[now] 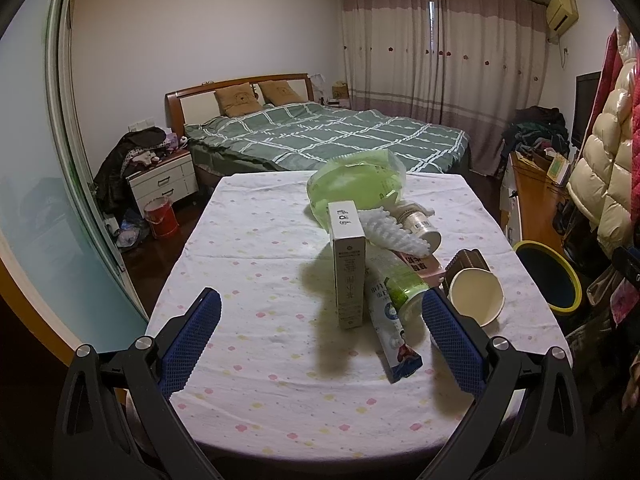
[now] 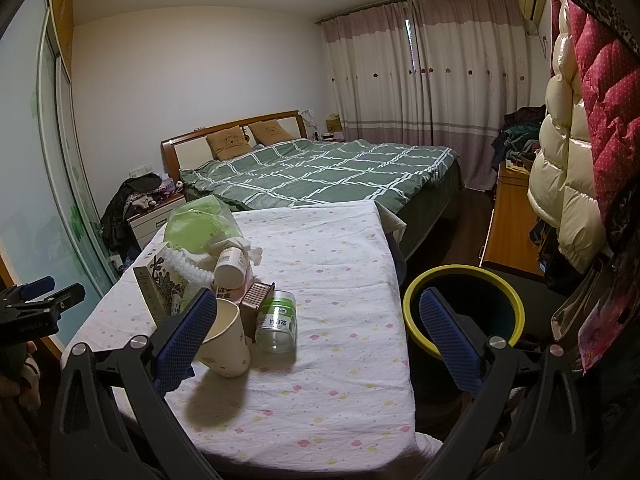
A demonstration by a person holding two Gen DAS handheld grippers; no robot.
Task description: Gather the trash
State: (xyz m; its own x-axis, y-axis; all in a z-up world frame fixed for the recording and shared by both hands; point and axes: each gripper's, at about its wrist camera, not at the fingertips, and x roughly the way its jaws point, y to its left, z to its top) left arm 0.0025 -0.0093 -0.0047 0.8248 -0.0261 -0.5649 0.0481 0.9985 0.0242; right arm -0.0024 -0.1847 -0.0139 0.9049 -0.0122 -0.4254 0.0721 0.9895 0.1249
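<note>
Your counter (image 1: 248, 248) wears a white cloth dotted with small flowers and stands in a bedroom, with a green checked bed (image 1: 320, 136) beyond its far edge and drawn curtains (image 1: 440, 52) behind that. Beside the counter, on the side away from the wardrobe, a yellow-rimmed bin (image 2: 464, 308) sits on the floor; its inside is dark, and you cannot make out anything in it.

The trash is piled on the counter near the bin side. A tall carton (image 1: 348, 264) stands upright. Just beside it a paper cup (image 1: 476, 296) lies tipped over, showing nothing in it, and a clear jar with a green label (image 2: 277, 320) lies next to the cup. A green plastic bag (image 1: 356, 184) sits at the far end of the pile, and a flat blue-and-white box (image 1: 394, 340) lies at the near end.

Your left gripper (image 1: 320, 336) has its fingers spread wide, holding nothing. Your right gripper (image 2: 316, 338) is likewise spread and holds nothing; one finger (image 2: 184, 336) covers part of the cup.
</note>
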